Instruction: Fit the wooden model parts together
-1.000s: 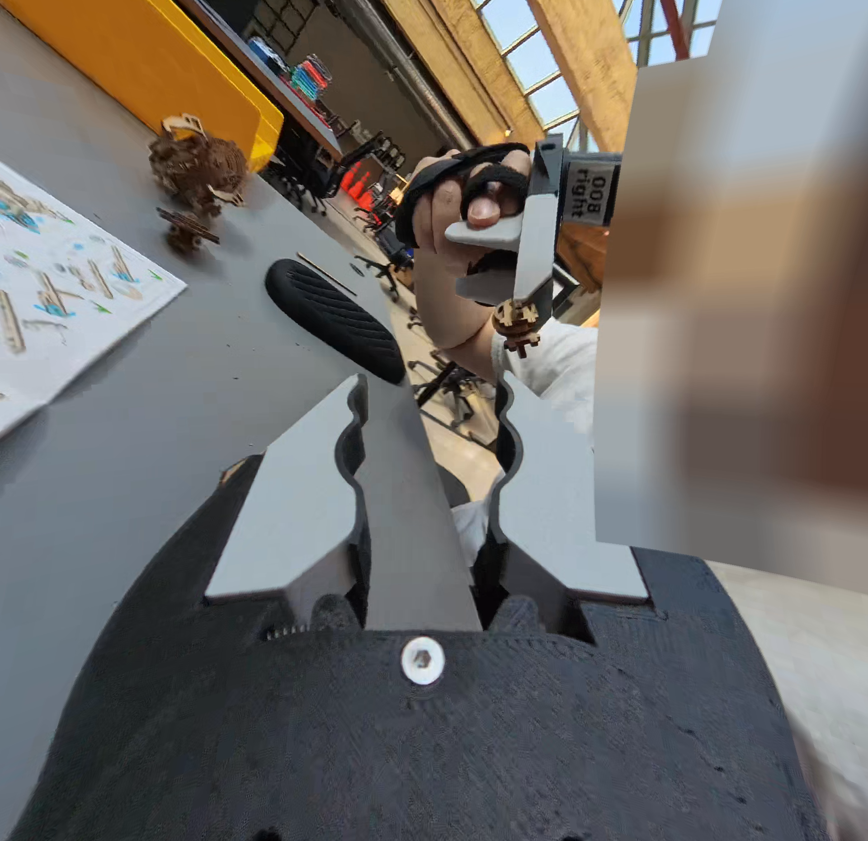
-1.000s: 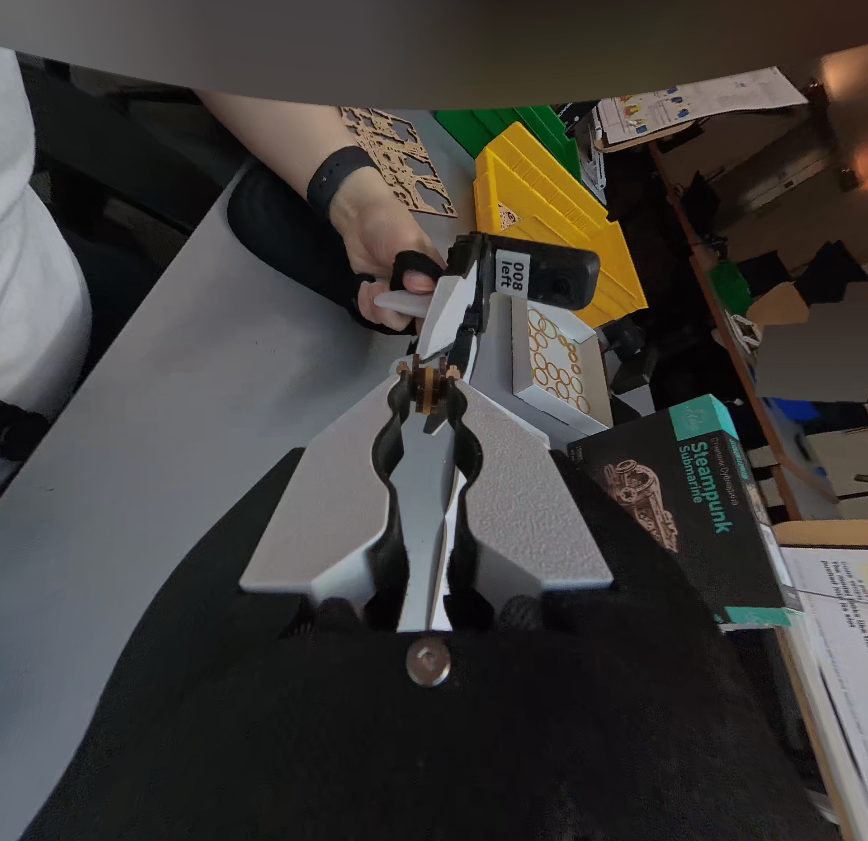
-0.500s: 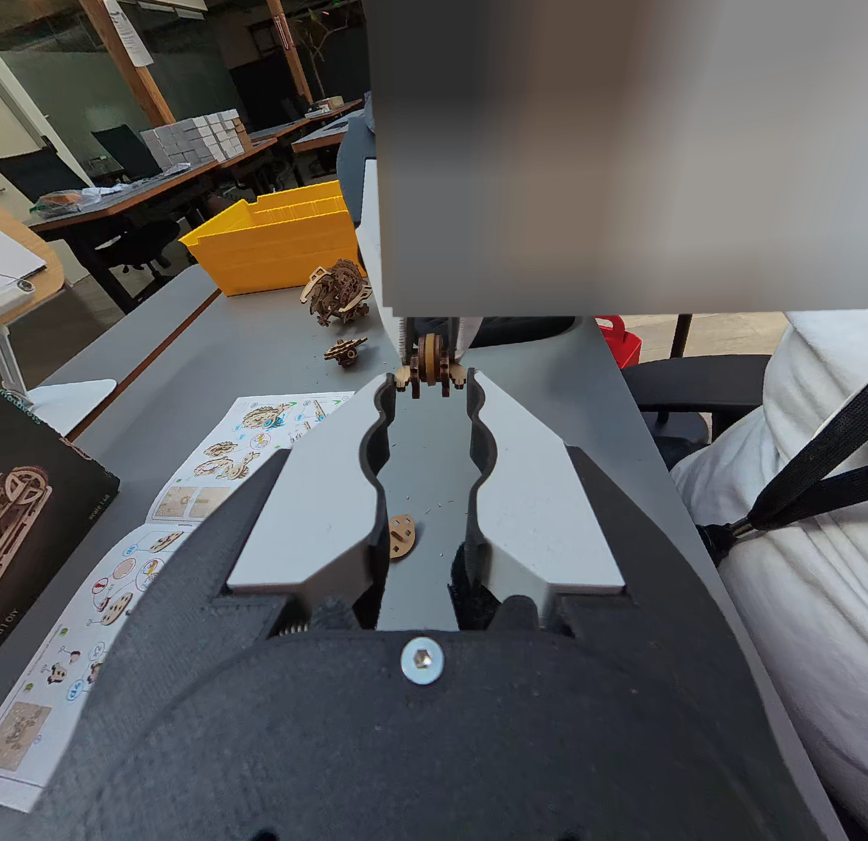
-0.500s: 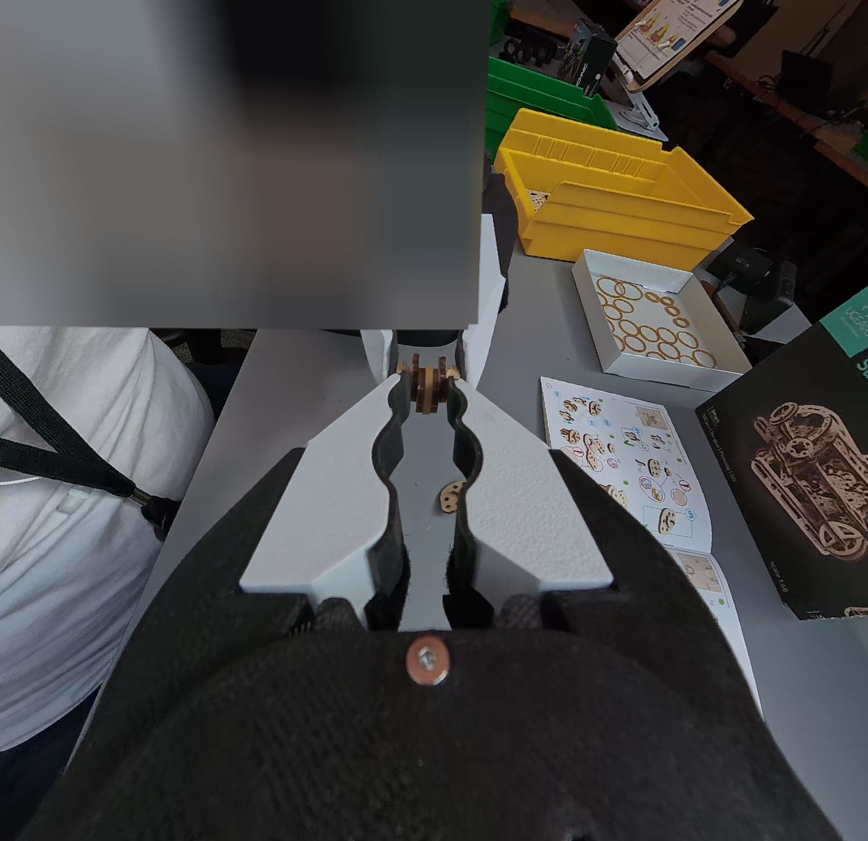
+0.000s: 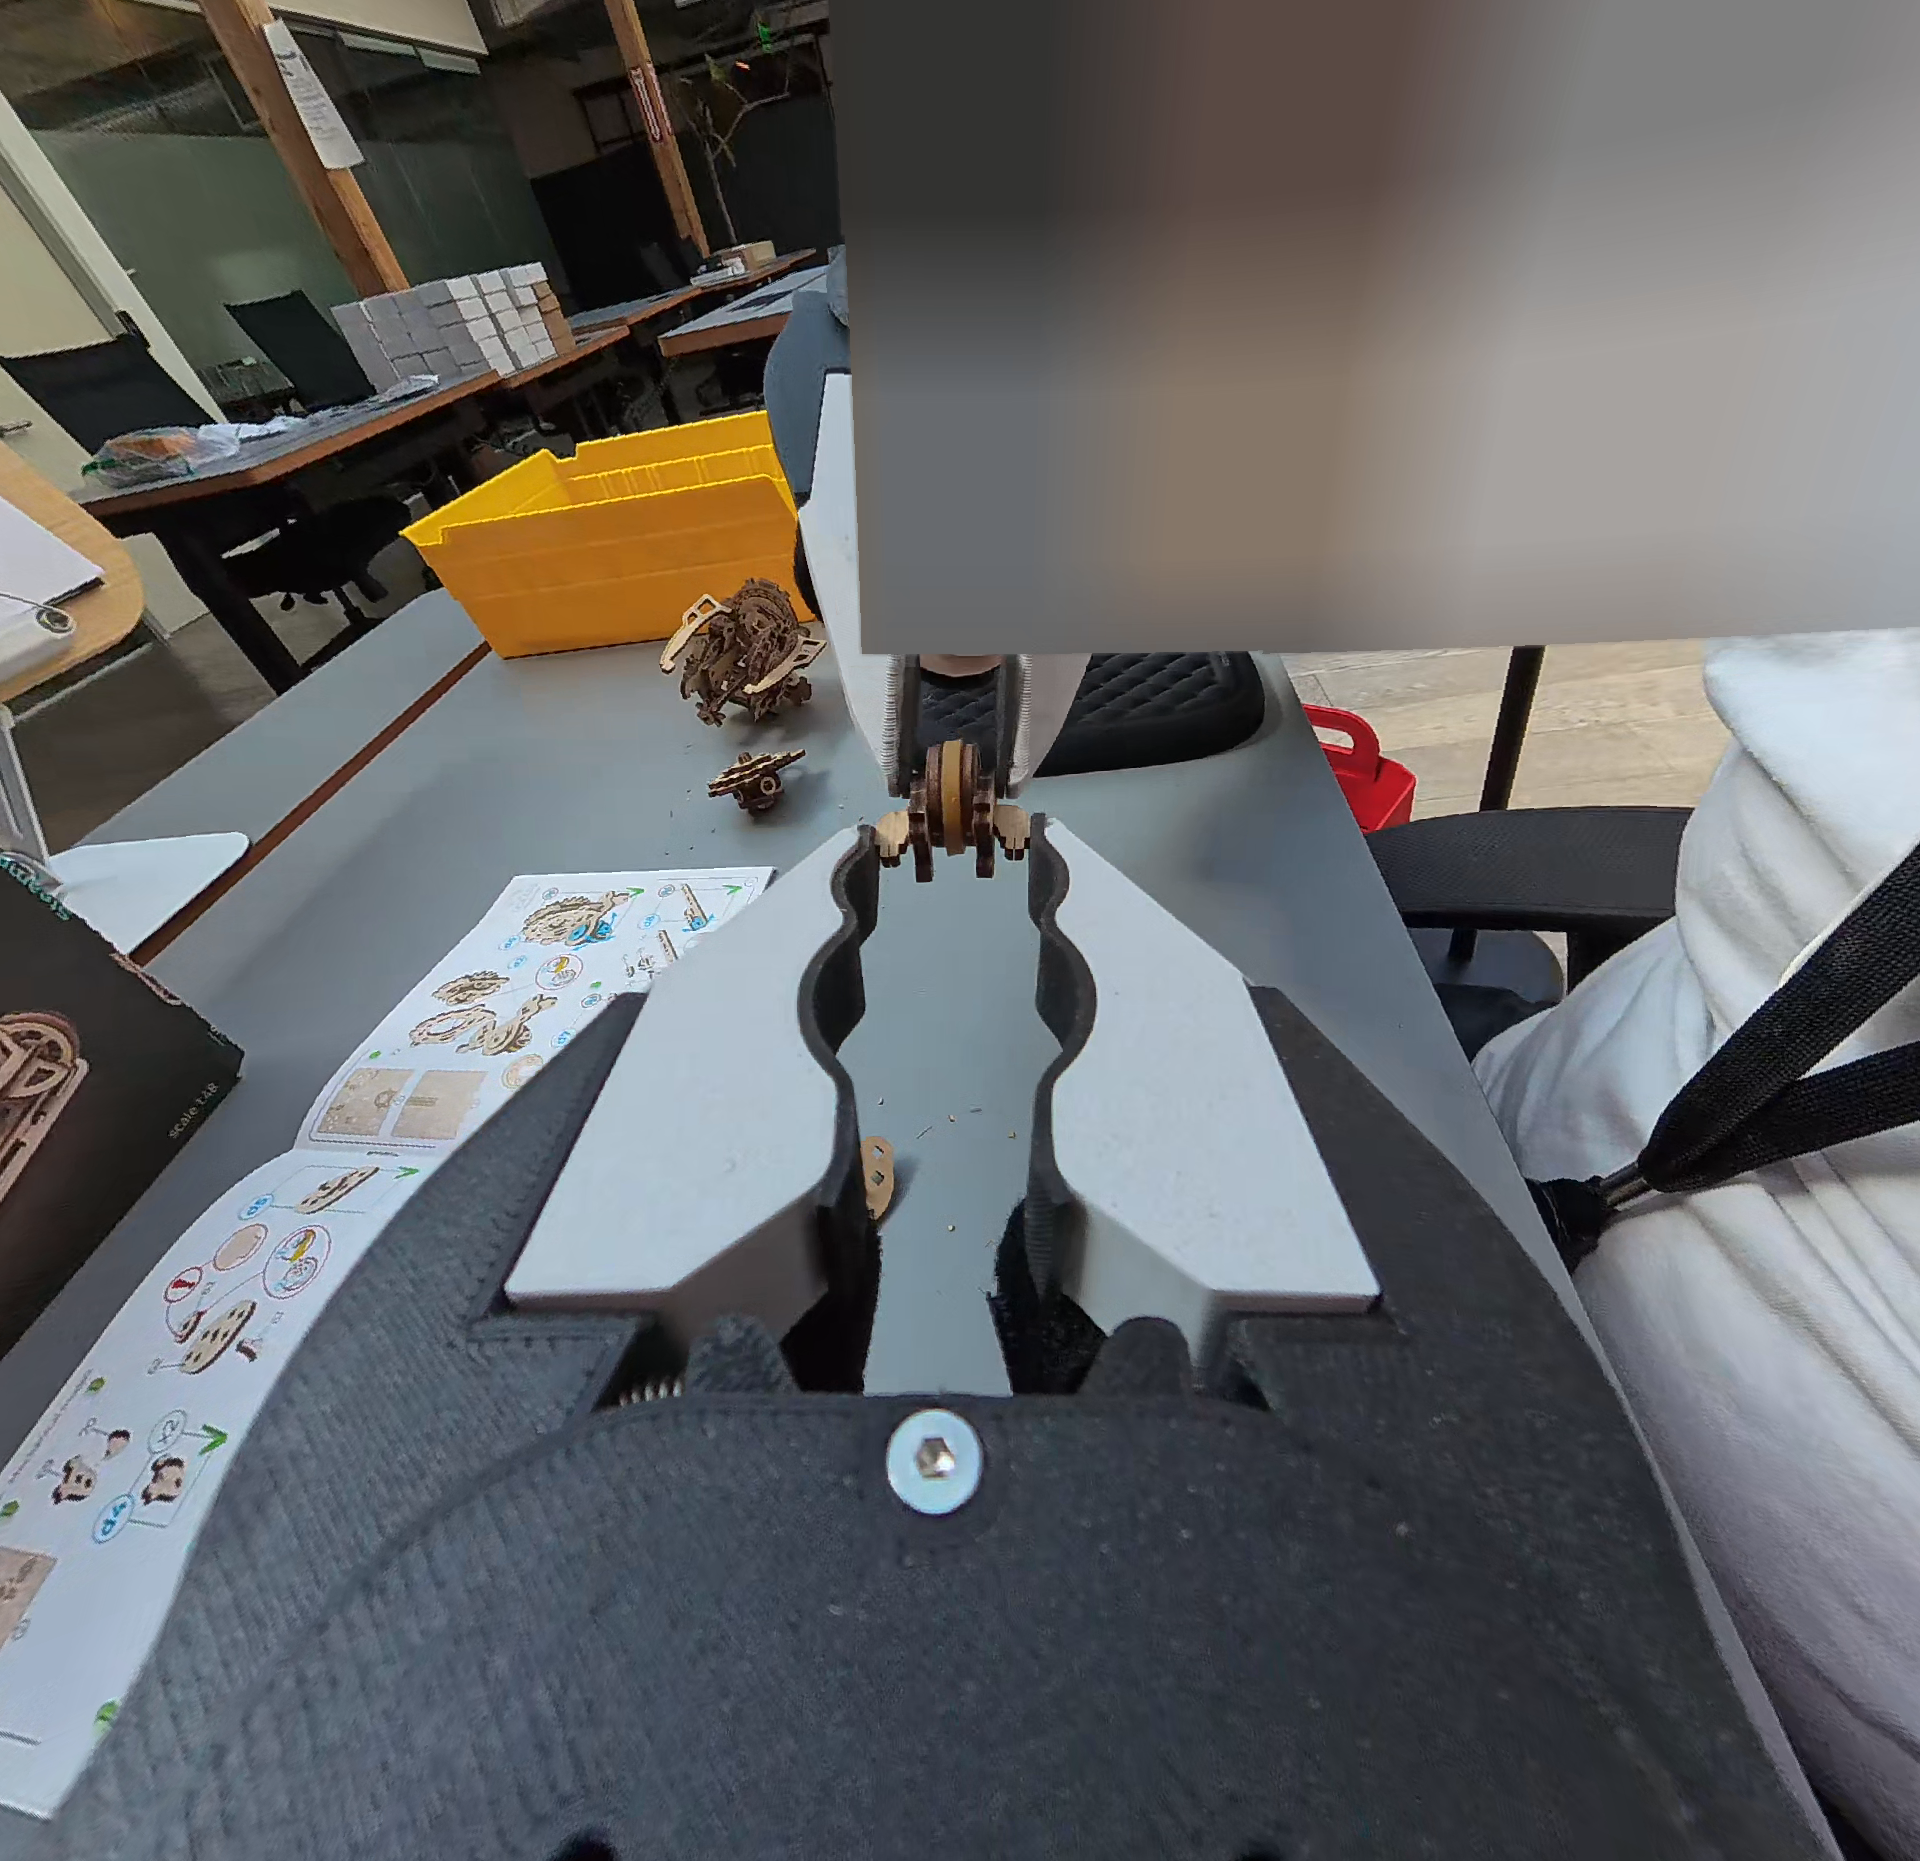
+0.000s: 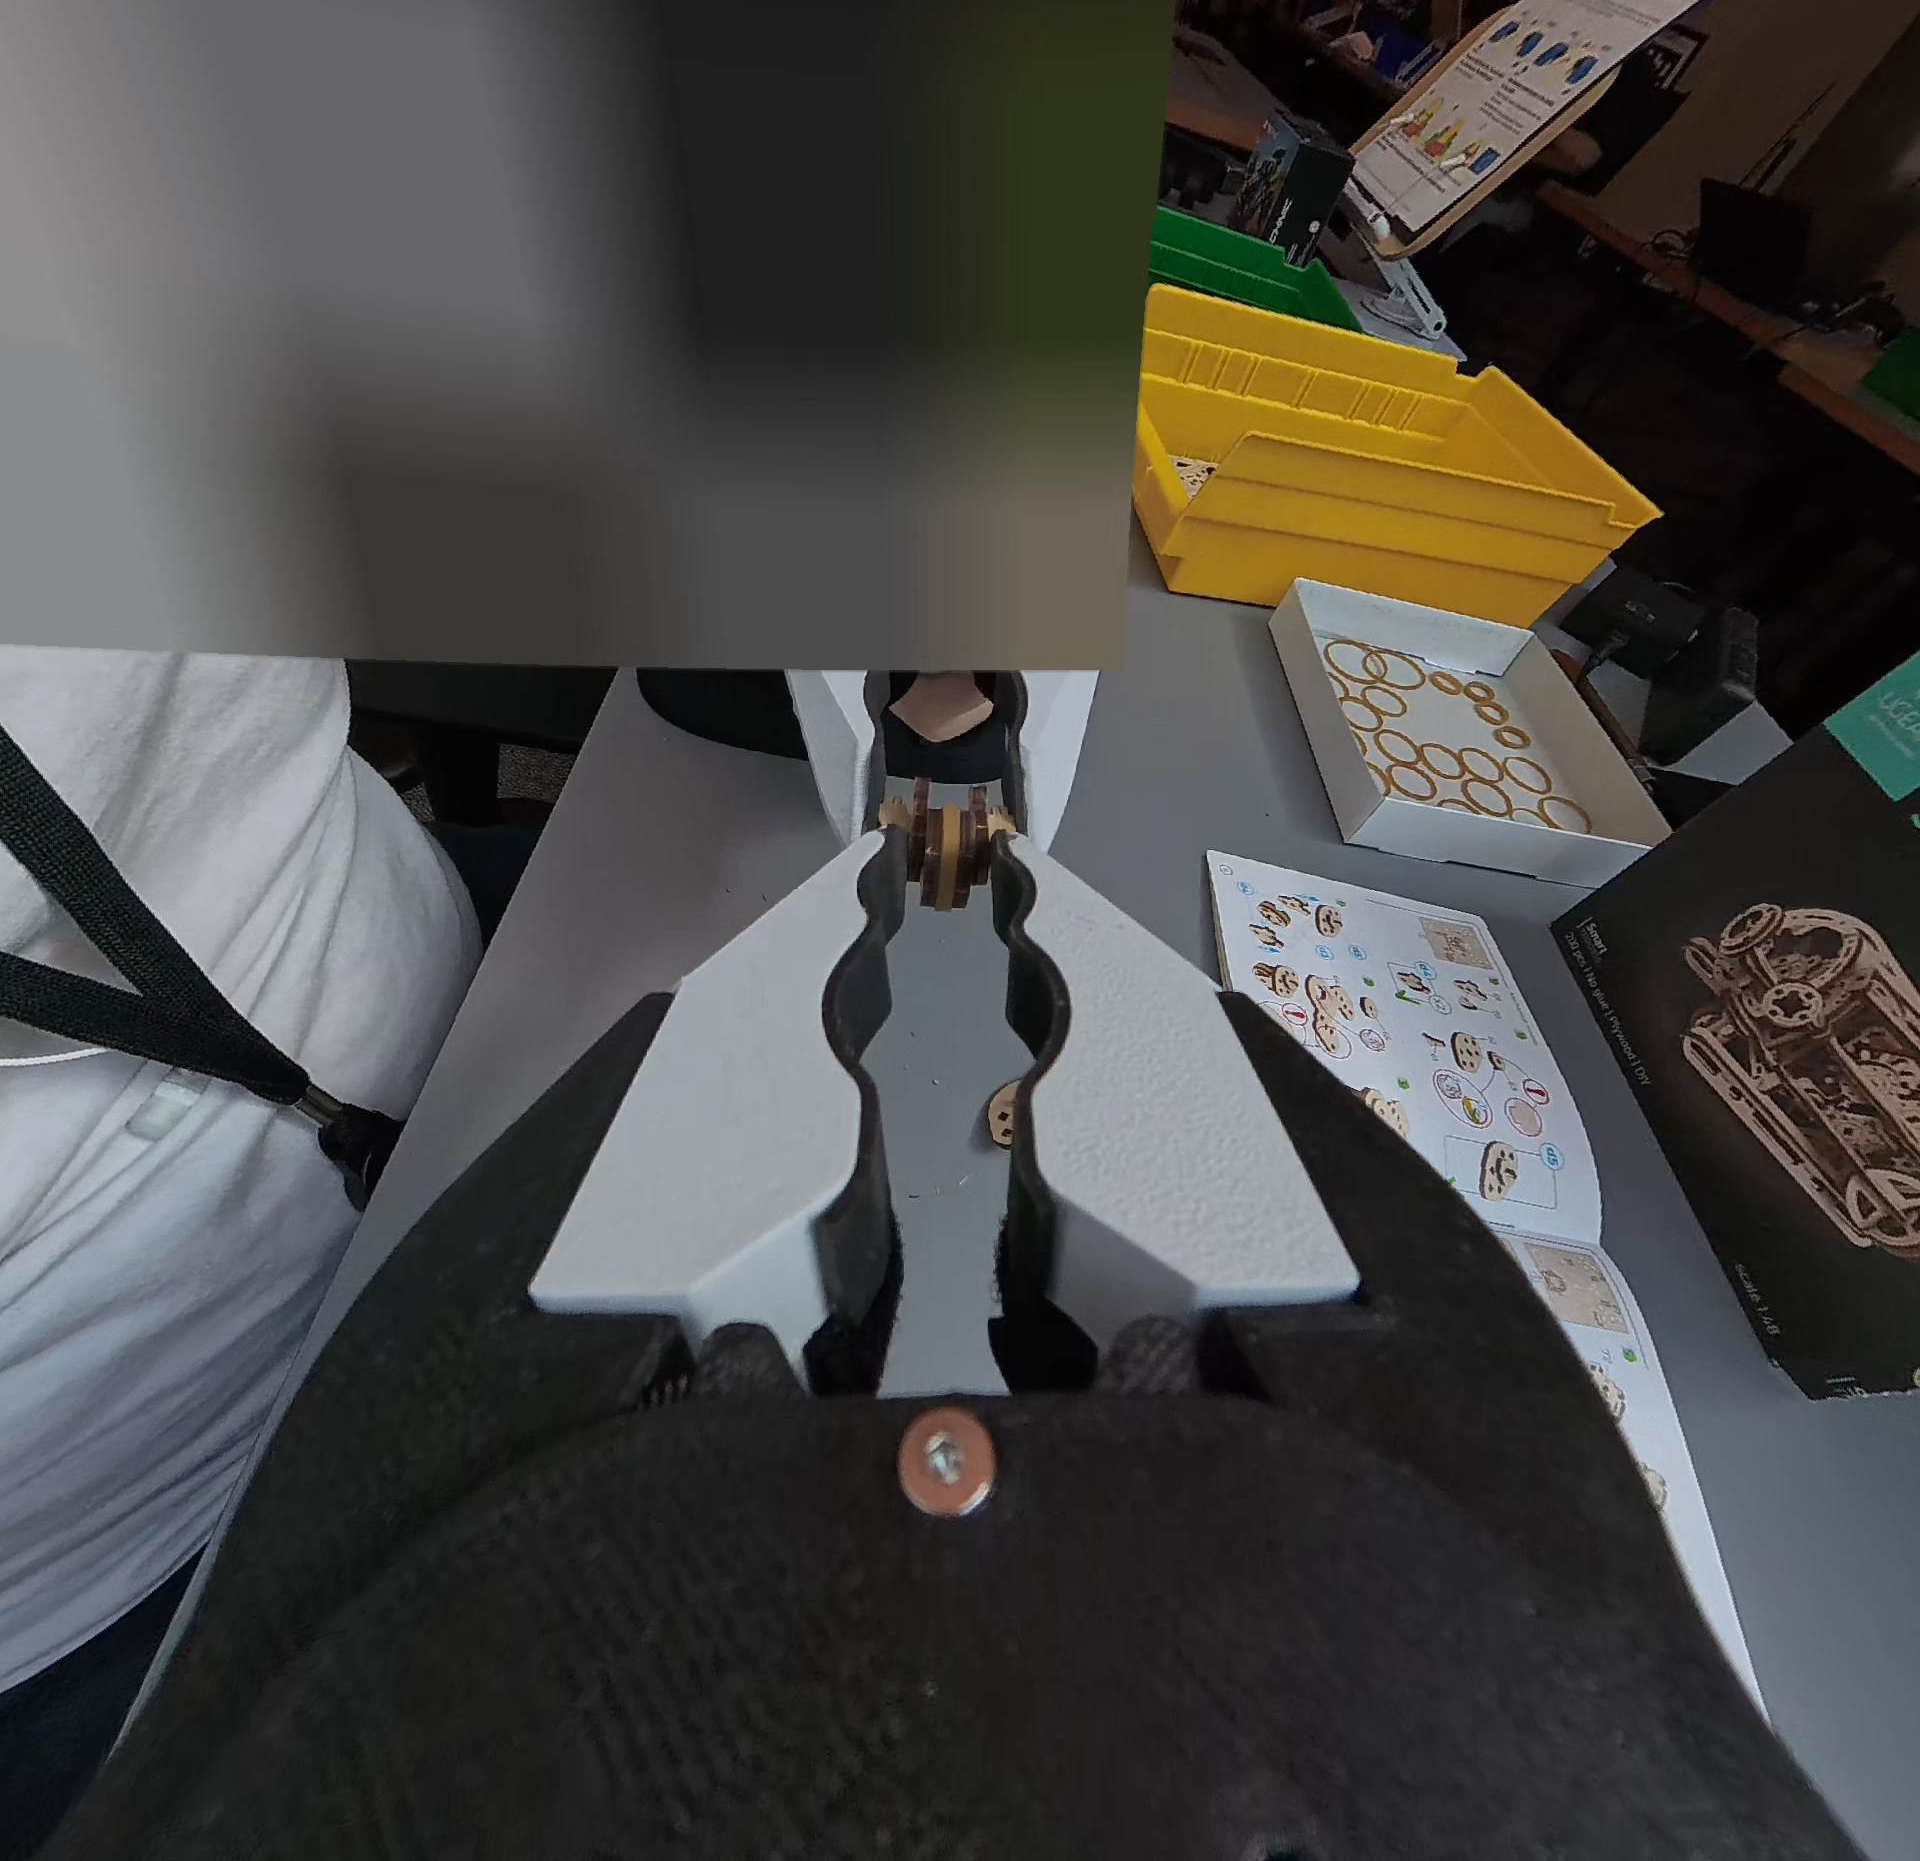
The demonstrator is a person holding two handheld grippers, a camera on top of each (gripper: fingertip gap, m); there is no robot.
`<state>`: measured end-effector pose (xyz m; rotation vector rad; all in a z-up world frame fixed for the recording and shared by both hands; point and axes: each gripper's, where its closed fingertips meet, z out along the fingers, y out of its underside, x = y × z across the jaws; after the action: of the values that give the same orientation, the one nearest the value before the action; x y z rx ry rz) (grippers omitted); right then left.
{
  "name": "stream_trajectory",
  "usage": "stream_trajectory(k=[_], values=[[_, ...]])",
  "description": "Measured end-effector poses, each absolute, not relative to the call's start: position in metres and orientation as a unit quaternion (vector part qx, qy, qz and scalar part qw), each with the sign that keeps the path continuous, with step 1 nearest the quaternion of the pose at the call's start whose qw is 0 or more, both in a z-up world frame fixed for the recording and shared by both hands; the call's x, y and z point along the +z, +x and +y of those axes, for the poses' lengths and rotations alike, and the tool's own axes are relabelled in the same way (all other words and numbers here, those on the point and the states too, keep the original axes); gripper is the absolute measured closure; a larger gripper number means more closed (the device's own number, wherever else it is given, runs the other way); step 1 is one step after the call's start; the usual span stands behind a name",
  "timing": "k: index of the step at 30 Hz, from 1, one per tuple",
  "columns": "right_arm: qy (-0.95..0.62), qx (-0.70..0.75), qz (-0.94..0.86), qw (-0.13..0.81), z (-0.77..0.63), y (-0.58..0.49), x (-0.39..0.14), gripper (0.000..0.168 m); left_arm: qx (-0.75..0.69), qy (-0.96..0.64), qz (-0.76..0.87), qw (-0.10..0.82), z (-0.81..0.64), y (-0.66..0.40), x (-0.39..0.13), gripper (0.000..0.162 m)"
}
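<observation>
With the wooden gear sub-assembly clamped at the fingertips of the right gripper and the left gripper closing its fingertips on the axle ends, the press-fit step appears underway; next, squeeze squarely.

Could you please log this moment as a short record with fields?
held part: wooden gear stack, above the table
left gripper: shut on the stack's ends
right gripper: shut on the stack's middle
loose disc: on grey table, below the grippers
manual: open, flat on table
other models: near yellow bin
</observation>
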<state>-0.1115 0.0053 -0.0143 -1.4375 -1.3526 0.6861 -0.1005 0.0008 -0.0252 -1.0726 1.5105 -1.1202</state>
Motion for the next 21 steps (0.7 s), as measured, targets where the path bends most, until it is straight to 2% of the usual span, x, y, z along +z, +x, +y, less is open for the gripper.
stream_trajectory(k=[21], values=[[-0.605,0.291,-0.550,0.496,0.005,-0.114,-0.036,0.154,-0.458,-0.455,0.626,0.438,-0.002,-0.101,-0.043,0.135]])
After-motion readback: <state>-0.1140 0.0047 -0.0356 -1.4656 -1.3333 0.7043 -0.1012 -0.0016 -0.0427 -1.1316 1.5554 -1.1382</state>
